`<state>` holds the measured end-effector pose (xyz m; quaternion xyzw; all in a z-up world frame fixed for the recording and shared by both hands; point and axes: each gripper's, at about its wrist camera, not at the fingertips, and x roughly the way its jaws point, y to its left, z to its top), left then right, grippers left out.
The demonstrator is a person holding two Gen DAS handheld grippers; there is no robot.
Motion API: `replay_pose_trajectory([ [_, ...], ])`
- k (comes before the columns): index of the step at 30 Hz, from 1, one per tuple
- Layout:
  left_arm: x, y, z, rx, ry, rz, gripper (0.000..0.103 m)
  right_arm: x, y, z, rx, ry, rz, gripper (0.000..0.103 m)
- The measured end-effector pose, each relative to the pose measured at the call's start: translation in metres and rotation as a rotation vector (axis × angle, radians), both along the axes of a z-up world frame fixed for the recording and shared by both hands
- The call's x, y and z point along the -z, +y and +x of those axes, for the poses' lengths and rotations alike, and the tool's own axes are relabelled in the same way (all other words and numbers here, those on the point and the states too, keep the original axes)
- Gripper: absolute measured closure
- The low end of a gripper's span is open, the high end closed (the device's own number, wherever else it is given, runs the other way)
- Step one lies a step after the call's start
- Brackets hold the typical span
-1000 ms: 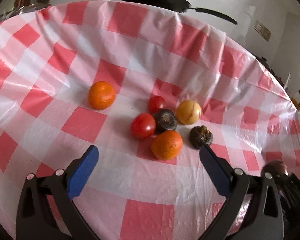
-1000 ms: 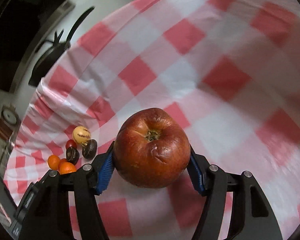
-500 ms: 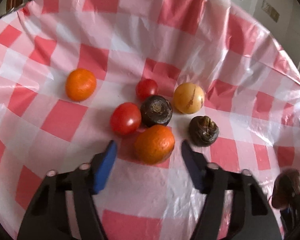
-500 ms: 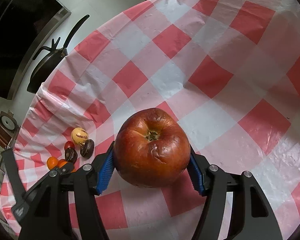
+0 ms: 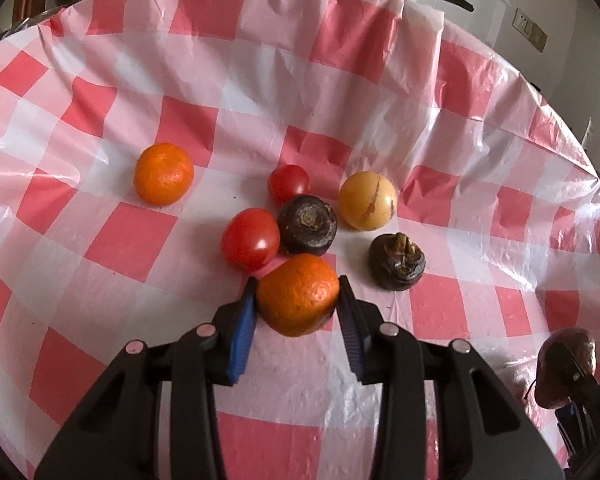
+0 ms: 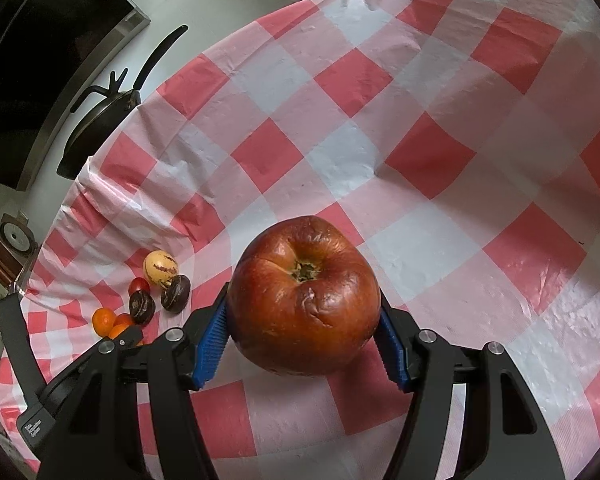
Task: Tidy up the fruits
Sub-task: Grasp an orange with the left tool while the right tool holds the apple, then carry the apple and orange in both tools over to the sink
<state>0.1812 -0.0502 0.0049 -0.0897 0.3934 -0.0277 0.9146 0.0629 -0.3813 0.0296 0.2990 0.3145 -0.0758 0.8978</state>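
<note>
Low in the frame, your left gripper (image 5: 298, 300) had just been closing on the near orange (image 5: 298, 294); your right gripper (image 6: 302, 322) clasped the apple (image 6: 303, 296). Next: lift without nudging the tomato (image 5: 250, 239).

left gripper (image 5: 298, 300) fingers closed around orange (image 5: 298, 294)

Both wrist views look steeply down, close, sharing the fruit cluster (image 5: 300, 224).

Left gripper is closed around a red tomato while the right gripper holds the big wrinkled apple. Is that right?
Not quite. In the left wrist view the left gripper has just been closing on an orange, not a tomato; the nearer tomato lies free beside it. The right gripper does hold the apple.
</note>
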Motion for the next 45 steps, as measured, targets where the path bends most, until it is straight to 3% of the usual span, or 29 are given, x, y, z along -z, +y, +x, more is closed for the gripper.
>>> replay_pose_trajectory([
  [9, -0.023, -0.004, -0.048, -0.006, -0.062, 0.046, 0.064, 0.0, 0.001, 0.0, -0.005, 0.006, 0.007, 0.04],
  [15, -0.02, 0.018, -0.097, -0.011, -0.038, 0.011, 0.064, 0.002, 0.001, -0.011, 0.008, 0.013, 0.037, 0.04],
  [29, -0.019, 0.071, -0.213, -0.043, -0.045, -0.037, 0.064, -0.015, 0.069, -0.111, -0.165, -0.04, 0.038, 0.04],
  [38, -0.022, 0.102, -0.25, -0.059, -0.058, -0.024, 0.064, -0.013, 0.09, -0.14, -0.253, -0.029, 0.046, 0.04],
  [45, -0.018, 0.13, -0.28, -0.065, -0.051, -0.035, 0.064, -0.016, 0.139, -0.168, -0.425, -0.02, 0.005, 0.04],
])
